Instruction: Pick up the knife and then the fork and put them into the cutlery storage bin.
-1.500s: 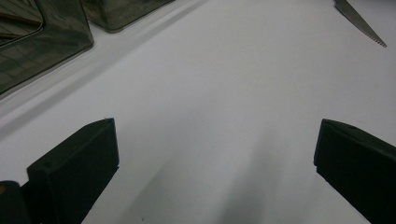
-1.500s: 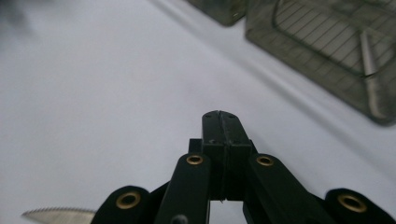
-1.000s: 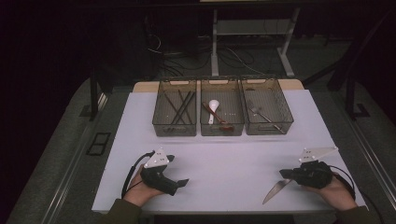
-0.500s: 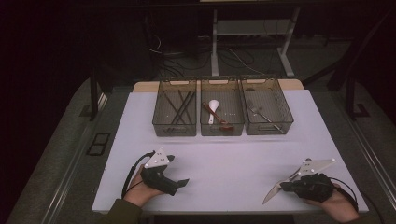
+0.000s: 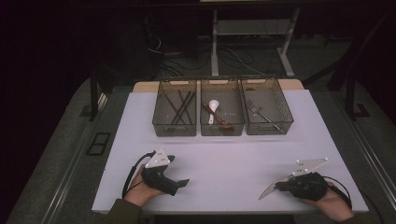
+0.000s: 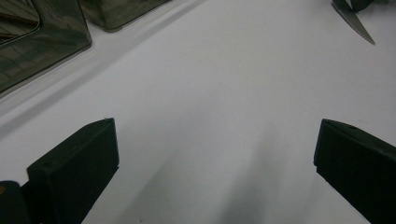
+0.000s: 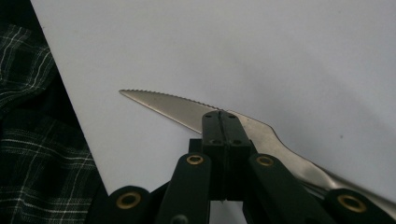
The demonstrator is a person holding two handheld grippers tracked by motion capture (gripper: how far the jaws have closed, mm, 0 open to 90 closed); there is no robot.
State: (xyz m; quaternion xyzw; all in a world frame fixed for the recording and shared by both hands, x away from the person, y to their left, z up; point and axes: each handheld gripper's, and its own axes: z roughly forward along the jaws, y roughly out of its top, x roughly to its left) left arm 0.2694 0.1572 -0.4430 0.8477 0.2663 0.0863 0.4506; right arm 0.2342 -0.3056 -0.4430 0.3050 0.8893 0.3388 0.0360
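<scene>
My right gripper (image 7: 219, 116) covers the middle of the knife (image 7: 173, 105); I see its handle cut off at the edge.

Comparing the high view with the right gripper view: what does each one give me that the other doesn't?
High view: three clear plastic bins at the far side, holding dark chopsticks, a white ceramic spoon and a metal fork, plus the left gripper resting near the front.
Right gripper view: the serrated edge of the steel knife and a plaid cloth past the table's edge.
Shared: the white table, the knife, and the right gripper, its jaws closed over the blade.
</scene>
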